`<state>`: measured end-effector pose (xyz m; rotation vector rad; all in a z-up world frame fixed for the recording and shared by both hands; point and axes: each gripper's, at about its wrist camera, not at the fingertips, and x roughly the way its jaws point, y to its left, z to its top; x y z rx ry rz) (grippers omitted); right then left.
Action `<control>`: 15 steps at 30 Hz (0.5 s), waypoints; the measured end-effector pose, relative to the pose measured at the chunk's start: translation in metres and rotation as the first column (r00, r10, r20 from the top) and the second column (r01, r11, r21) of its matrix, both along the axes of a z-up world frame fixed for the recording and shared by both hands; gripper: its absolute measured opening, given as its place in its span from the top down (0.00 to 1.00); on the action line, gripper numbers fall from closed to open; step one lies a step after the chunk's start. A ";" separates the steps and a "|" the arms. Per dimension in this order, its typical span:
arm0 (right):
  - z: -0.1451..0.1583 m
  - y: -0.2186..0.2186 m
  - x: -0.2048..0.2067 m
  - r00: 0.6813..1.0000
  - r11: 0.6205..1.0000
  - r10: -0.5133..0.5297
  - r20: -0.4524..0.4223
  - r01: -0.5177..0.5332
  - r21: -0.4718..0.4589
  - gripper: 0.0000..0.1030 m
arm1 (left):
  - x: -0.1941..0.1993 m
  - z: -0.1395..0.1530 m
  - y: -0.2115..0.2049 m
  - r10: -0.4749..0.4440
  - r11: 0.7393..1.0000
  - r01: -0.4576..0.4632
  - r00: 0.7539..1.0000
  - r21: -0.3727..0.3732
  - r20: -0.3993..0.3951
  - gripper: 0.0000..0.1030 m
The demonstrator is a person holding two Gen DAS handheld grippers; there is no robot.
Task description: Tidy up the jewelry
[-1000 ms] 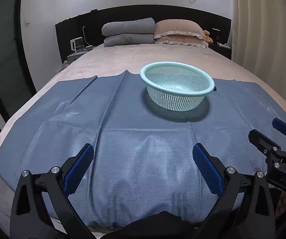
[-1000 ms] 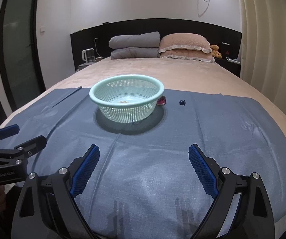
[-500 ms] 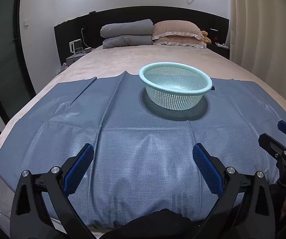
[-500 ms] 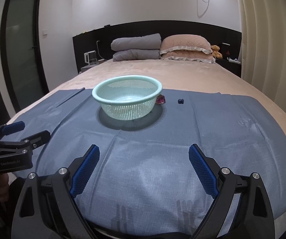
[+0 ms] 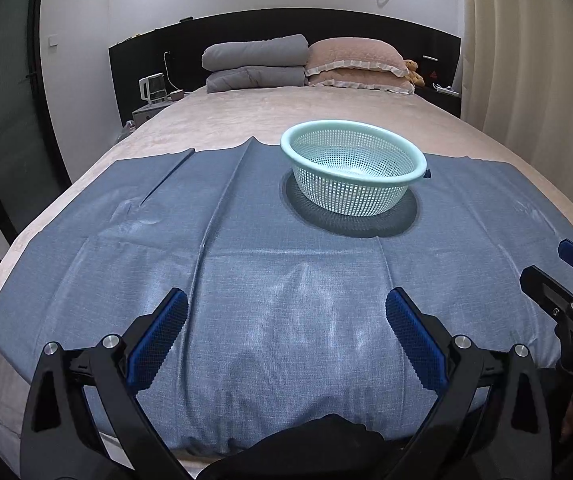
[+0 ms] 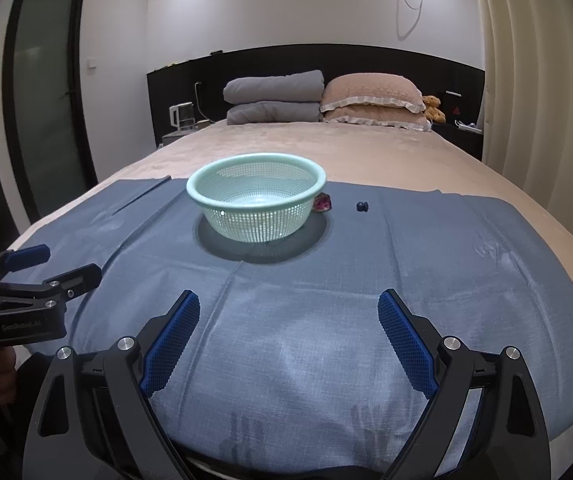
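The left gripper (image 5: 286, 334) and right gripper (image 6: 288, 330) both hung wide open and empty over the near edge of the blue cloth (image 6: 366, 280). Toward its far edge, a pink jewel (image 6: 322, 203) touched the mint basket (image 6: 256, 196); a dark bead (image 6: 362, 206) lay just beyond.

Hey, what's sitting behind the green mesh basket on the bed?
Behind the mint basket on its right side lie a pinkish-red piece, partly hidden by the rim, and a small dark blue piece on the blue cloth. Anything directly behind the basket is covered.
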<state>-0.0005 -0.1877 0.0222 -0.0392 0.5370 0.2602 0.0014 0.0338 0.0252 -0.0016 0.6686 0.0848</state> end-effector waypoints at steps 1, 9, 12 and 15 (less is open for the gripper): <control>0.000 0.000 0.000 1.000 1.000 0.000 -0.001 0.000 0.001 0.16 | 0.000 0.000 0.000 0.000 1.000 0.000 1.000 0.000 0.000 0.06; 0.002 -0.003 0.000 0.997 0.998 0.069 -0.020 -0.069 0.016 0.16 | -0.008 0.002 0.001 -0.110 0.993 0.111 0.994 -0.036 0.022 0.06; 0.007 -0.004 -0.006 0.994 0.994 0.108 -0.002 -0.108 0.005 0.16 | -0.018 0.006 0.000 -0.169 0.986 0.169 0.983 0.008 0.066 0.06; 0.008 -0.003 -0.010 0.986 0.986 0.165 0.000 -0.165 -0.009 0.16 | -0.028 0.008 0.000 -0.225 0.973 0.218 0.969 0.074 0.101 0.06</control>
